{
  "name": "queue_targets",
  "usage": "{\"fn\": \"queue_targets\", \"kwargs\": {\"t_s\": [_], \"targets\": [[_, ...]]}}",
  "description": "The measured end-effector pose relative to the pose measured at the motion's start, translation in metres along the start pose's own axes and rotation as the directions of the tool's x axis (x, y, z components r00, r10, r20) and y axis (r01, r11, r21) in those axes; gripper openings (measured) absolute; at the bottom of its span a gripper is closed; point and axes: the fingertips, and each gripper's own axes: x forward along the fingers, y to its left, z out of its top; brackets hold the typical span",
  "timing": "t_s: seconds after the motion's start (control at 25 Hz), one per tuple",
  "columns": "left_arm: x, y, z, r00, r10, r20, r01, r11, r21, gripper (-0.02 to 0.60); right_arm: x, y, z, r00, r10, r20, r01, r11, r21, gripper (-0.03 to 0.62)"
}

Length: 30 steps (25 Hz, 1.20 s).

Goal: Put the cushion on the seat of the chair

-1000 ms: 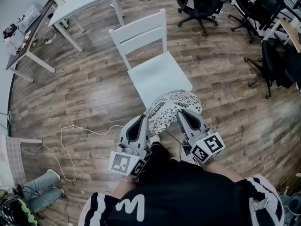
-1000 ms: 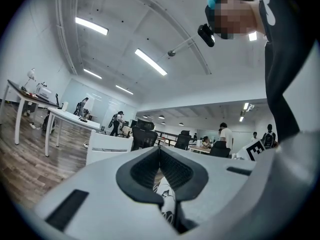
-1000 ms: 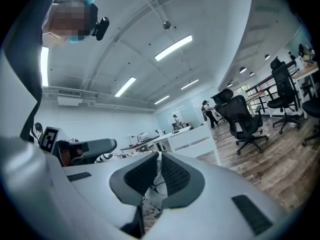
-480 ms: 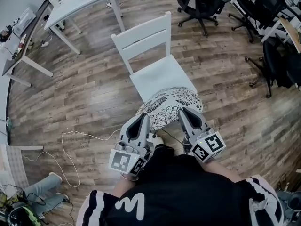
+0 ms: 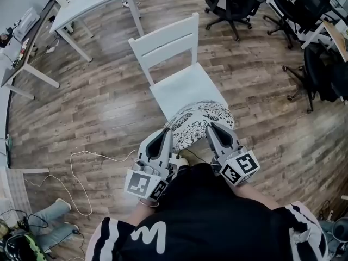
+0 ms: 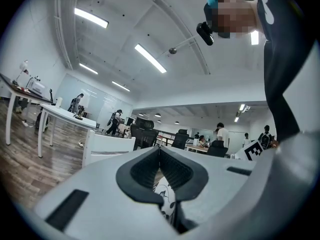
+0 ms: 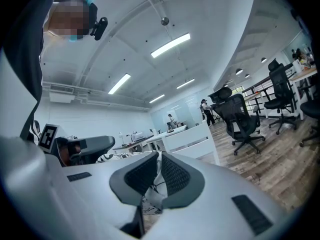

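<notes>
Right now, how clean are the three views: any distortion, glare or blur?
Head view: evenly lit and sharp, fisheye bowing the floor planks; cushion and white chair read clearly. Left gripper view: dark round vignette, ceiling strip lights blown out, a mosaic patch top right. Right gripper view: same vignette, bright strip lights, close fingers slightly soft.

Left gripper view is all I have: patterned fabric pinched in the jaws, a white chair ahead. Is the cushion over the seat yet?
Observer: Only partly. From the head view, the cushion covers just the front edge of the chair seat; most of the seat shows bare.
Operator: What is the other gripper doing?
Observer: The right gripper is shut on the cushion's edge too, on the opposite side.
</notes>
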Motion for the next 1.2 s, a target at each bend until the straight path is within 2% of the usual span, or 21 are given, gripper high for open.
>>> {"fn": "queue_targets", "kwargs": {"t_s": [0.2,0.72,1.2], "targets": [[0.007,0.005,-0.005,1.0,0.021,-0.015,-0.021,1.0,-0.002,0.006,0.005,-0.011,-0.013,0.999,0.001,-0.045,0.0,1.0,0.015,0.035],[0.015,0.008,-0.033,0.989,0.139,-0.05,-0.141,0.989,-0.042,0.006,0.02,-0.056,-0.048,0.988,0.032,-0.152,-0.028,0.999,0.033,0.035],[0.019,0.022,-0.058,0.977,0.193,-0.091,-0.2,0.977,-0.076,0.006,0.045,-0.087,-0.094,0.969,0.03,-0.247,-0.031,1.0,-0.001,0.035]]}}
